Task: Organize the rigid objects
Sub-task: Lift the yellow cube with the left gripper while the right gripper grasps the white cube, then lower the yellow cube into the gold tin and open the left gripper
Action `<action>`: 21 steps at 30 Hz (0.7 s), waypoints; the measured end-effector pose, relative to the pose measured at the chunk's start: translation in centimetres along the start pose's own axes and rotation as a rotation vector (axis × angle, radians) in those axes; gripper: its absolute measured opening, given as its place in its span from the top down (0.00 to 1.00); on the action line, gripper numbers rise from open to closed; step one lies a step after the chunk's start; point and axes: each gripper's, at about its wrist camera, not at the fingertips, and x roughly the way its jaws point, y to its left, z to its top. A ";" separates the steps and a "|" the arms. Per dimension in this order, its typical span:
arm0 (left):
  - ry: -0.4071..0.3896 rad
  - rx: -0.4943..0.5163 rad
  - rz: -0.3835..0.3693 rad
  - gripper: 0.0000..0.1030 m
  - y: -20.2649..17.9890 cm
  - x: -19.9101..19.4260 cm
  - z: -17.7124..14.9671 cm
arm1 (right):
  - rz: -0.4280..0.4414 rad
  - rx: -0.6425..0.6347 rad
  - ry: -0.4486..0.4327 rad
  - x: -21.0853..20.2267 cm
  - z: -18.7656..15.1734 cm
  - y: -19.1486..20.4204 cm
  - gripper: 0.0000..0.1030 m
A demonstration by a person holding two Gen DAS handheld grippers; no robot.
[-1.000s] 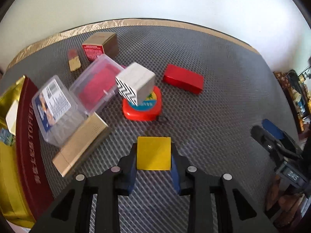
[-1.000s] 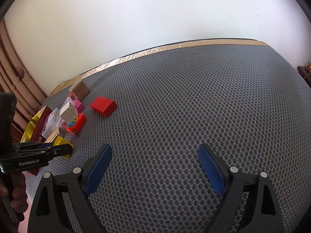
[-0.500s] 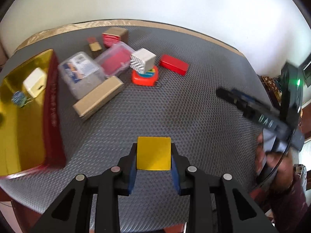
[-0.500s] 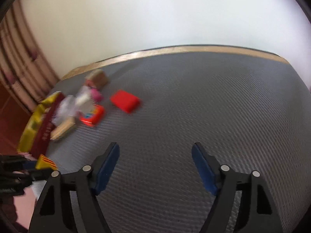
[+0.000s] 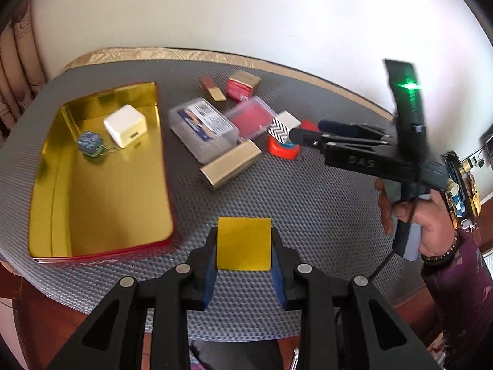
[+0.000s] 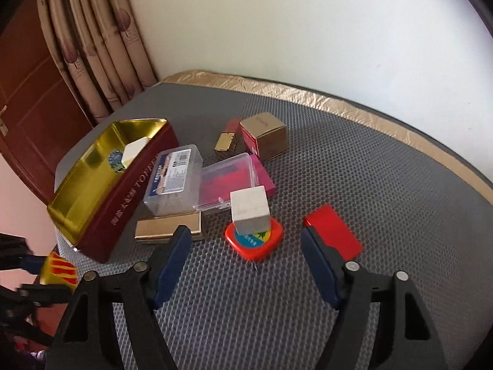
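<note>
Left wrist view shows the left gripper (image 5: 244,266) pinching one yellow block (image 5: 244,243) above the table's near edge, beside one gold-lined tin (image 5: 49,209) at the left edge holding one white box (image 5: 124,125) and one keychain (image 5: 91,144). Right wrist view shows the right gripper (image 6: 243,263), jaws spread with nothing between them and just closing, over one red tape measure (image 6: 254,240) bearing one pale cube (image 6: 250,208). One red tin (image 6: 334,236) lies right of it, two clear cases (image 6: 174,182) and three gold boxes (image 6: 168,228) crowd behind, and the grey mat (image 6: 385,185) lies open toward the right edge.

The open tin (image 5: 101,182) sits at the left of the table (image 5: 308,203), with a charger (image 5: 124,125) and what may be a keyring (image 5: 90,143) inside. Right of it lie two plastic cases (image 6: 174,182), a long box (image 6: 168,229) in front. A cube (image 6: 249,214) rests on the tape measure (image 6: 254,243), a flat tin (image 6: 334,236) to its right.
</note>
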 end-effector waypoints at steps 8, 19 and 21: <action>-0.015 -0.049 -0.010 0.71 2.3 -0.8 0.3 | -0.003 -0.032 0.040 1.9 0.9 0.0 0.45; -0.009 -0.100 0.010 0.71 4.4 -1.4 0.5 | -0.004 -0.038 0.046 2.0 1.0 0.8 0.73; -0.017 -0.110 0.027 0.71 5.3 -2.0 0.7 | 0.021 -0.009 -0.001 0.2 0.5 0.9 0.73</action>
